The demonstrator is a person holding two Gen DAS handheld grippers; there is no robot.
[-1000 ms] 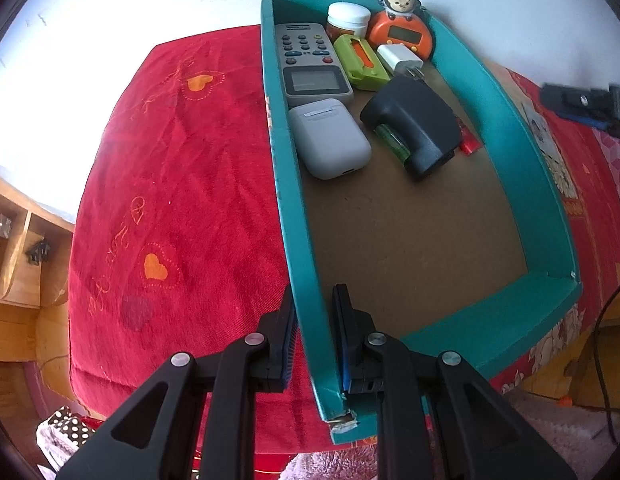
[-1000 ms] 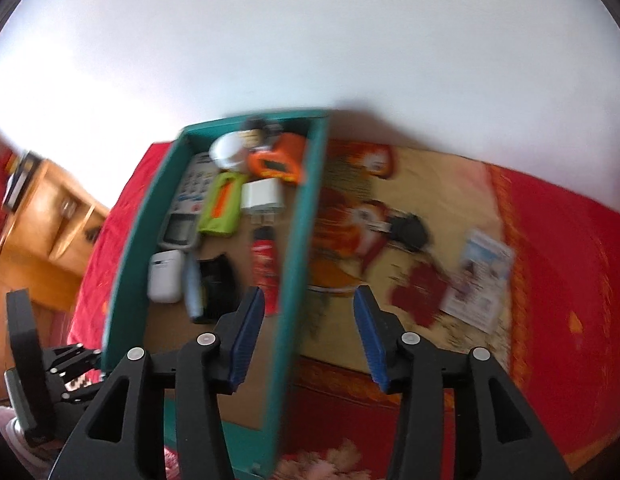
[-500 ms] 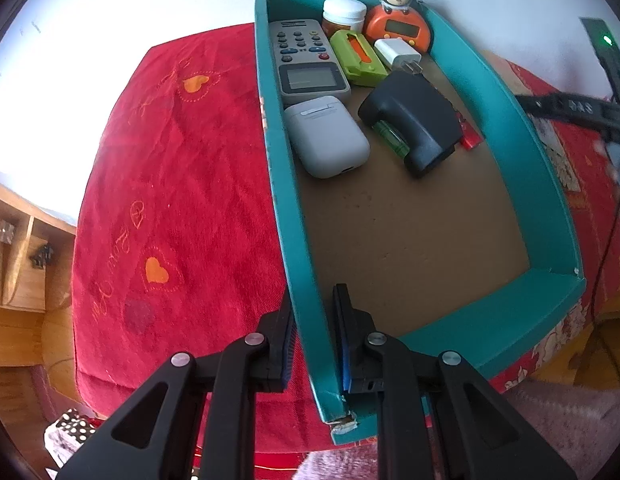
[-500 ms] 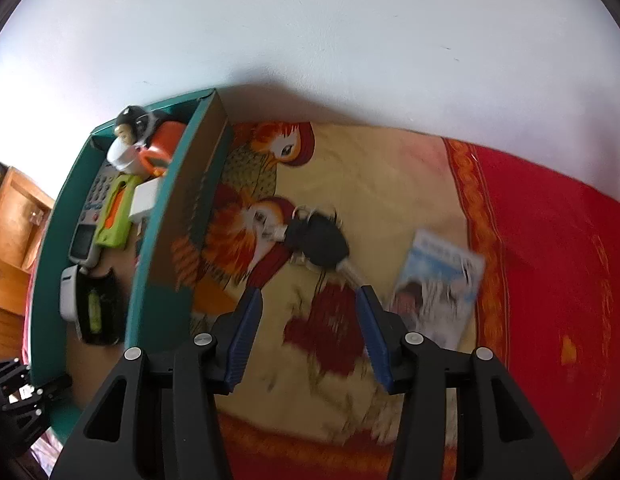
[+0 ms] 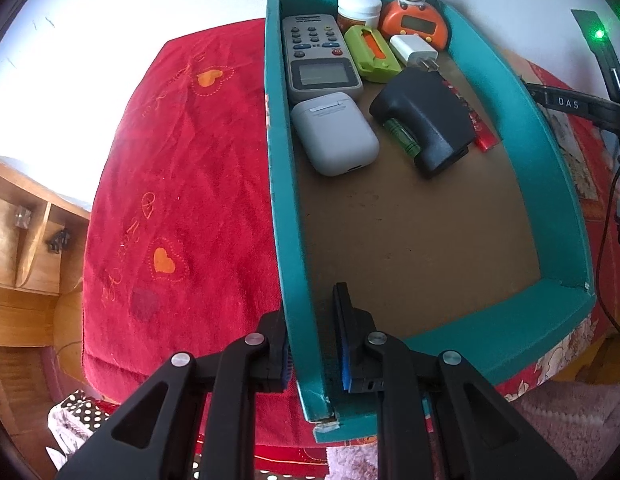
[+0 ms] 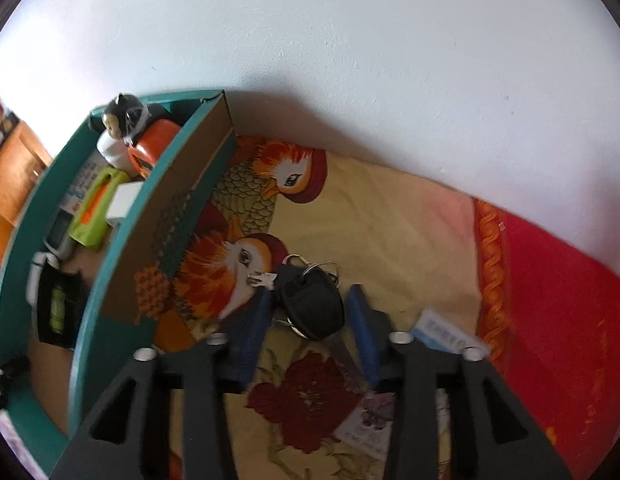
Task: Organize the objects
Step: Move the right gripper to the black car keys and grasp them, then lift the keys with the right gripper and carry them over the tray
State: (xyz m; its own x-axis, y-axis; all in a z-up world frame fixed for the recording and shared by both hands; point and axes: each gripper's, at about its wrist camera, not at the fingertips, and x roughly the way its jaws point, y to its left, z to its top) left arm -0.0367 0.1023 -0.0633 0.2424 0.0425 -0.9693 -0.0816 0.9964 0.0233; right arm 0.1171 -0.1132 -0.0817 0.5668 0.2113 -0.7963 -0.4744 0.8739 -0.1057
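The key lies on the patterned cloth just outside the box, between the fingers of our right gripper, whose jaws are closing around its black head without pressing it yet. We judge it light and rigid, but awkward: the ring and smaller keys will dangle and swing, and the metal blade is thin and slippery. The thick plastic head is the place to hold. Our left gripper is clamped on the box wall, steadying it for the drop.
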